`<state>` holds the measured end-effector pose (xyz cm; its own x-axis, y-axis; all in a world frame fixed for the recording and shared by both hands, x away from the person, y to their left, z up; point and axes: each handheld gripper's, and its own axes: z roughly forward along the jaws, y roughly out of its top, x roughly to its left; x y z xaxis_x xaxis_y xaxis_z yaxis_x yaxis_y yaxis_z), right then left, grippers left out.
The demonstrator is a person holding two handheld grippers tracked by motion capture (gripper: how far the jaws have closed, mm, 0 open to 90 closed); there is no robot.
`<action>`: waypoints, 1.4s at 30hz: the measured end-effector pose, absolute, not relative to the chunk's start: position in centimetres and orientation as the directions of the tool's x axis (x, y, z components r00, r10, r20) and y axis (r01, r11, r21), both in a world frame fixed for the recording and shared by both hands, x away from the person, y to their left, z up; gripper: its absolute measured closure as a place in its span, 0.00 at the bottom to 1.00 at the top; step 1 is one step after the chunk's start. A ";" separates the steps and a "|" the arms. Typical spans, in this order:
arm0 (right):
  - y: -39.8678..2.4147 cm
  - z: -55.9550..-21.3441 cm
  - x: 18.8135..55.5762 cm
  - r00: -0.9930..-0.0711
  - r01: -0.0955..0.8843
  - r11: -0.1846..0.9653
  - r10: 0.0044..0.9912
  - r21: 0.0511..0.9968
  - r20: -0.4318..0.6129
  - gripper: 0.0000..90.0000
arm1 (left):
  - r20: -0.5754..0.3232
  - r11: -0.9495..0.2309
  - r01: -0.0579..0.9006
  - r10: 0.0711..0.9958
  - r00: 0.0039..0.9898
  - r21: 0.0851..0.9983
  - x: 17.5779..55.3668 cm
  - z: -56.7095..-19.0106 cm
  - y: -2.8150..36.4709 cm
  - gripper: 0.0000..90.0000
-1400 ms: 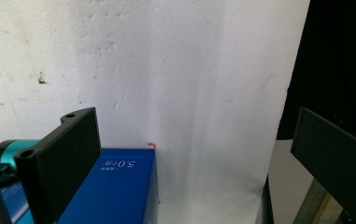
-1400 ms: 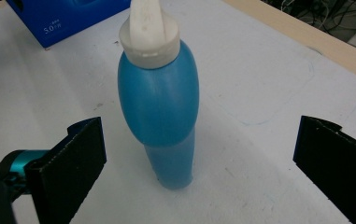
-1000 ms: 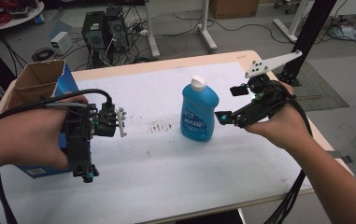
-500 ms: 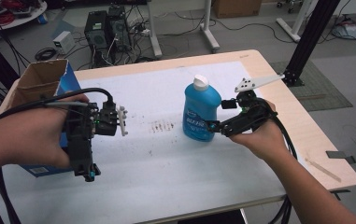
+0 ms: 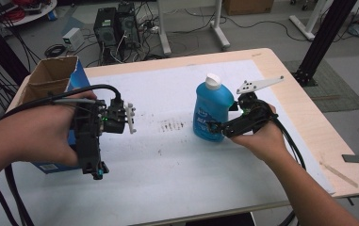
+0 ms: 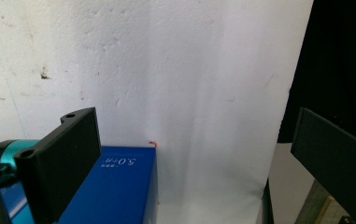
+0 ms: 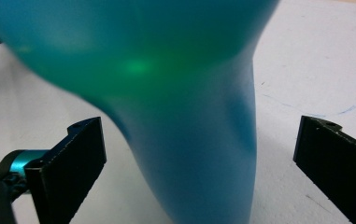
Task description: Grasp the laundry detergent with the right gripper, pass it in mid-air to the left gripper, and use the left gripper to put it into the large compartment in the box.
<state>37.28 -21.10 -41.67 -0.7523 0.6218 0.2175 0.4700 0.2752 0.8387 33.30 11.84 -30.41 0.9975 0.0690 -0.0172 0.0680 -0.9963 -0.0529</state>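
Observation:
A blue bottle [image 5: 210, 113] with a white cap stands upright on the white sheet near the table's middle. My right gripper [image 5: 218, 127] comes at its lower body from the right. In the right gripper view the bottle [image 7: 189, 116] is close and blurred between the jaws of my right gripper [image 7: 200, 126], which is open with a gap on both sides. My left gripper [image 5: 97, 172] is held at the table's left, jaws pointing down toward the near edge. In its own view the left gripper [image 6: 193, 114] is open with nothing between the jaws, over a blue box [image 6: 115, 186].
A blue box with open cardboard flaps [image 5: 50, 77] stands at the far left of the table [image 5: 309, 108]. Dark smudges [image 5: 170, 125] mark the white sheet between the grippers. Computers and cables lie on the floor behind the table.
My right gripper has moved left and down to the bottle, so its open jaws now straddle the lower body. The left gripper has hardly moved.

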 end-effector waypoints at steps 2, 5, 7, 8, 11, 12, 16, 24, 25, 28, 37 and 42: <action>-21.0 -41.8 37.4 -0.755 0.466 0.271 0.619 0.842 0.219 0.02 | -0.019 -0.996 0.067 0.068 0.997 -0.055 33.3 -30.5 11.8 0.02; -20.7 -41.9 37.4 -0.758 0.457 0.267 0.615 0.849 0.214 0.02 | -0.019 -0.996 0.067 0.068 0.998 -0.054 33.4 -30.5 11.8 0.02; -20.6 -42.0 37.5 -0.758 0.452 0.264 0.618 0.852 0.210 0.02 | -0.019 -0.996 0.067 0.068 0.997 -0.058 33.4 -30.5 11.8 0.02; -20.5 -42.1 37.5 -0.758 0.449 0.260 0.618 0.855 0.210 0.02 | -0.019 -0.996 0.067 0.068 0.997 -0.058 33.4 -30.5 11.8 0.02; -20.5 -42.1 37.6 -0.759 0.438 0.247 0.618 0.864 0.207 0.03 | -0.020 -0.996 0.065 0.066 0.998 -0.058 33.4 -30.6 11.8 0.02; -20.4 -42.1 37.6 -0.763 0.431 0.241 0.612 0.870 0.208 0.03 | -0.021 -0.996 0.070 0.071 0.997 -0.055 33.4 -30.6 11.9 0.02; -20.2 -42.3 37.6 -0.763 0.423 0.237 0.613 0.875 0.203 0.04 | -0.023 -0.996 0.073 0.074 0.997 -0.054 33.5 -30.7 12.0 0.02; -20.0 -42.5 37.7 -0.763 0.419 0.223 0.611 0.880 0.209 0.11 | -0.026 -0.996 0.066 0.068 0.997 -0.059 33.6 -30.8 12.1 0.02; -20.0 -42.5 37.7 -0.767 0.414 0.221 0.608 0.883 0.208 0.13 | -0.026 -0.996 0.067 0.069 0.997 -0.058 33.7 -30.7 12.1 0.02; -19.9 -42.5 37.7 -0.768 0.409 0.222 0.608 0.885 0.202 0.13 | -0.026 -0.996 0.071 0.073 0.997 -0.055 33.7 -30.8 12.1 0.02; -19.9 -42.6 37.7 -0.766 0.400 0.223 0.614 0.889 0.191 0.17 | -0.029 -0.996 0.073 0.075 0.997 -0.056 33.8 -30.8 12.1 0.02; -19.7 -42.7 37.7 -0.772 0.398 0.228 0.607 0.889 0.190 0.19 | -0.028 -0.996 0.073 0.074 0.997 -0.058 33.8 -30.8 12.1 0.02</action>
<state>37.73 -19.72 -42.68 -0.7717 0.6070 0.1899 0.3978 0.2276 0.8888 33.76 12.06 -30.79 0.9968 0.0743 -0.0282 0.0726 -0.9957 -0.0575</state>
